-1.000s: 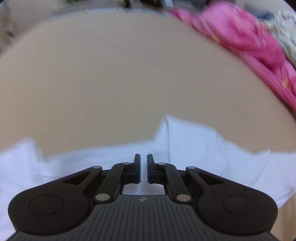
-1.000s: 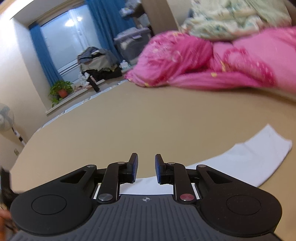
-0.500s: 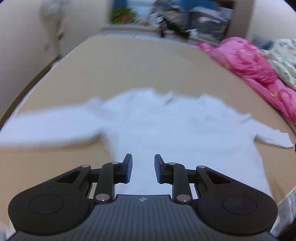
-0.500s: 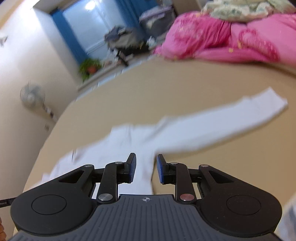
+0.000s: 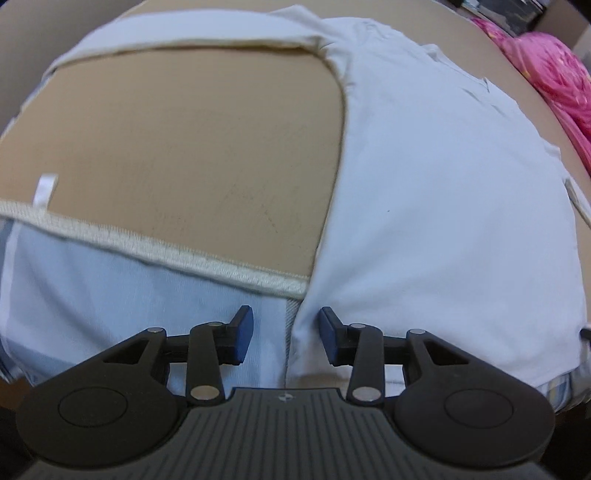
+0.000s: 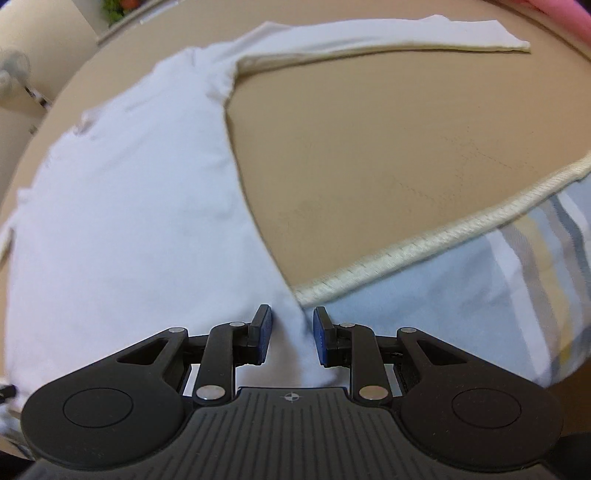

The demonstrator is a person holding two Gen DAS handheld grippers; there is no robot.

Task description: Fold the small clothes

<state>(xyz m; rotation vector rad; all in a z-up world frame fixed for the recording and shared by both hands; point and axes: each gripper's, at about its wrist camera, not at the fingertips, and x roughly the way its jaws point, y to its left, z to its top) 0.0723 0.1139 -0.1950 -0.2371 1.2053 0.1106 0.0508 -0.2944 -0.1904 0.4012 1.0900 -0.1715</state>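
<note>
A white long-sleeved shirt [image 5: 424, 203] lies flat on a tan mat [image 5: 184, 147]. One sleeve [image 5: 184, 37] stretches off to the left in the left wrist view. My left gripper [image 5: 284, 325] points down over the shirt's lower left corner, and its jaws are opening with the side edge between them, pads clear of the cloth. In the right wrist view the shirt [image 6: 129, 203] fills the left side and its other sleeve [image 6: 369, 33] runs to the upper right. My right gripper [image 6: 291, 325] hangs over the lower right corner. It is open a little, with the cloth's corner between the pads.
The mat's near edge has white piping [image 5: 147, 247] [image 6: 406, 254], with a pale blue striped sheet [image 6: 498, 277] below it. A pink quilt [image 5: 554, 66] lies at the far right. A fan [image 6: 11, 62] and a plant [image 6: 114, 5] stand beyond the bed.
Both grippers have swung from looking across the bed to pointing down at the shirt's lower corners. The left jaws have gone from nearly shut to well apart.
</note>
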